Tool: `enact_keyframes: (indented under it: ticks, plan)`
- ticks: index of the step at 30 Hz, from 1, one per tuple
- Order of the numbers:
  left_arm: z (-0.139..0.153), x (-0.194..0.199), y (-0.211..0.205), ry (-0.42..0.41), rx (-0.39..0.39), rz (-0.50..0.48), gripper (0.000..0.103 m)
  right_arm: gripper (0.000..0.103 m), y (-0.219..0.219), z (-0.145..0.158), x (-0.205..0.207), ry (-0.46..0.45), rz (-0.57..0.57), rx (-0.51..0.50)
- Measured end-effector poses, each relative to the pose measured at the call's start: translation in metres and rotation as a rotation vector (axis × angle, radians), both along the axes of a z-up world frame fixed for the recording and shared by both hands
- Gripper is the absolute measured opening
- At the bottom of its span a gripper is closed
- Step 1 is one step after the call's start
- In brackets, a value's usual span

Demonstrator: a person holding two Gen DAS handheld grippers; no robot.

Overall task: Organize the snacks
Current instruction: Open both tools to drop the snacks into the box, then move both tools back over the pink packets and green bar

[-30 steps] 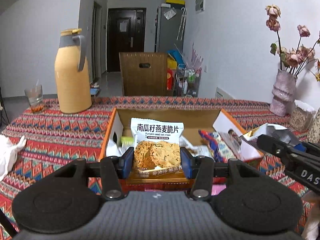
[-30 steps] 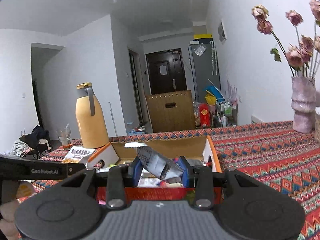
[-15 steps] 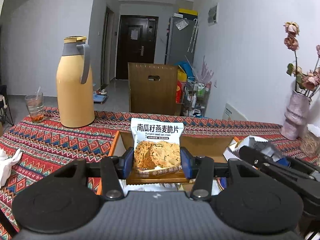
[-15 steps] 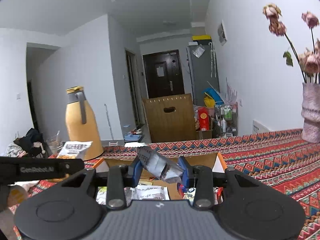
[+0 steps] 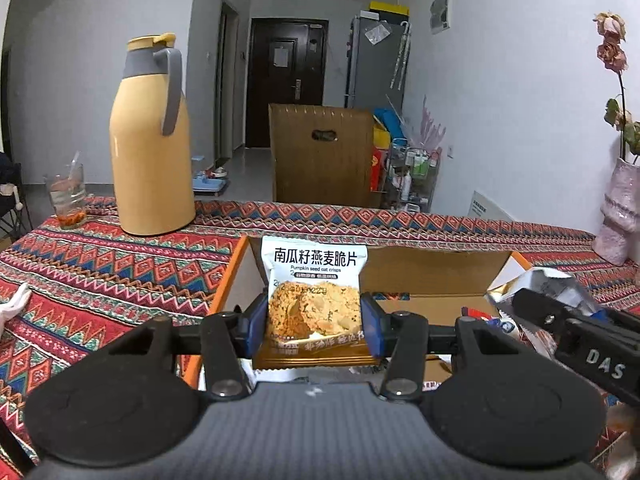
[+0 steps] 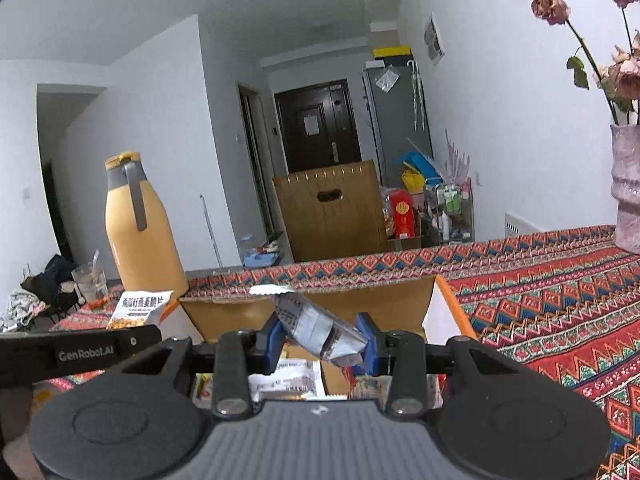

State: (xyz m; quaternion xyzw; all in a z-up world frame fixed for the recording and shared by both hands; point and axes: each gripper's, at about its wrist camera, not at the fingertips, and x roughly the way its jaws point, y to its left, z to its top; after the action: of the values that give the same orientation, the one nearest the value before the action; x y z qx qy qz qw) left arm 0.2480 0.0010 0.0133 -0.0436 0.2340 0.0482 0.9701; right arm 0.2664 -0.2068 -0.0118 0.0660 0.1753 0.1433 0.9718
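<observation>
My left gripper (image 5: 314,330) is shut on an upright white packet of pumpkin seed oat crisps (image 5: 314,294), held over the left part of an open cardboard box (image 5: 436,276) with orange edges. My right gripper (image 6: 322,342) is shut on a crumpled silver snack packet (image 6: 320,330), held tilted over the same box (image 6: 384,304). Several snack packets (image 6: 286,378) lie in the box below. The right gripper's arm and its silver packet (image 5: 540,284) show at the right of the left wrist view. In the right wrist view the oat crisps packet (image 6: 140,312) shows at the left.
A patterned red tablecloth (image 5: 120,272) covers the table. A tall yellow thermos (image 5: 150,140) and a glass (image 5: 68,196) stand at the back left. A pink vase with dried roses (image 6: 626,188) stands at the right. A wooden chair back (image 5: 322,156) is beyond the table's far edge.
Both grippers have moved forward and a little lower over the box, each still holding its packet. The box's far wall and the thermos now look closer.
</observation>
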Motion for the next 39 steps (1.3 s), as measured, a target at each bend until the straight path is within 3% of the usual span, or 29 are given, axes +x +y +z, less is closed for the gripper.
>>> enact_keyframes:
  ticks: [5, 8, 9, 10, 12, 15, 39]
  plan:
    - [-0.004, -0.001, 0.001, 0.007, -0.006, -0.001, 0.051, 0.038, 0.003, -0.009, 0.005, 0.031, -0.009, -0.024]
    - [-0.002, -0.005, 0.003, -0.008, -0.021, -0.002, 0.069, 0.040, 0.002, -0.010, 0.005, 0.041, -0.011, -0.033]
    - [-0.002, -0.007, 0.003, -0.017, -0.019, 0.004, 0.082, 0.041, 0.001, -0.009, 0.005, 0.044, -0.012, -0.034]
    - [0.000, -0.009, 0.003, -0.028, -0.018, 0.007, 0.091, 0.045, 0.000, -0.009, 0.004, 0.046, -0.016, -0.033]
    - [0.003, -0.012, 0.004, -0.047, -0.021, 0.016, 0.100, 0.075, -0.005, -0.008, 0.004, 0.054, -0.026, -0.025]
    - [0.006, -0.016, 0.005, -0.062, -0.029, 0.025, 0.103, 0.102, -0.011, -0.008, 0.003, 0.055, -0.061, -0.018]
    - [0.023, -0.030, 0.002, -0.092, -0.043, 0.038, 0.103, 0.103, -0.010, 0.004, -0.008, 0.045, -0.085, -0.037]
